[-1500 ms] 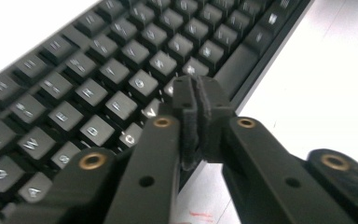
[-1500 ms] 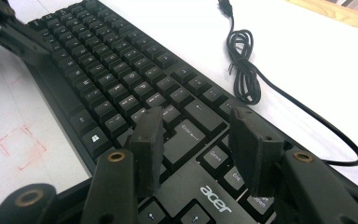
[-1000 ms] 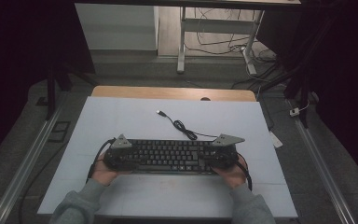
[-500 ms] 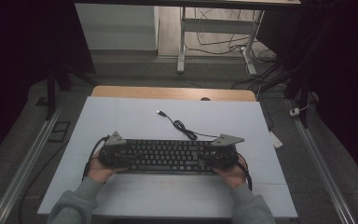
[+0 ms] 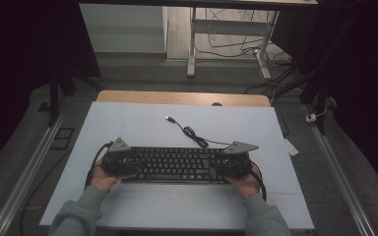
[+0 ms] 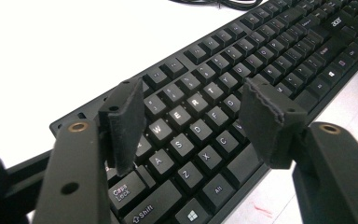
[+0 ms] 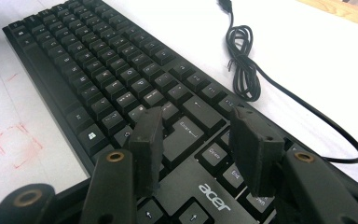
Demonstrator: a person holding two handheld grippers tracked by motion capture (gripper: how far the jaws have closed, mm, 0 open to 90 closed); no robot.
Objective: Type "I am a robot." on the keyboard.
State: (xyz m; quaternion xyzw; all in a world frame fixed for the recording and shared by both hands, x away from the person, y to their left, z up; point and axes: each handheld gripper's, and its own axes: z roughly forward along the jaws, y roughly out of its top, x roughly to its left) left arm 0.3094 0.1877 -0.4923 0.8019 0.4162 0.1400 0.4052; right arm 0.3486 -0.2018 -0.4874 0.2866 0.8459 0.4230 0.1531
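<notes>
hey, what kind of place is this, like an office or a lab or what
Probably a lab or workshop bay set up for recording rather than an ordinary office: a white-topped table flanked by metal rails on the floor, loose cables under a desk frame behind, and one black keyboard as the work piece.

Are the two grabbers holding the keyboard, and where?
No. Both the left gripper and right gripper hover open over the ends of the keyboard, with nothing held between their jaws.
</notes>
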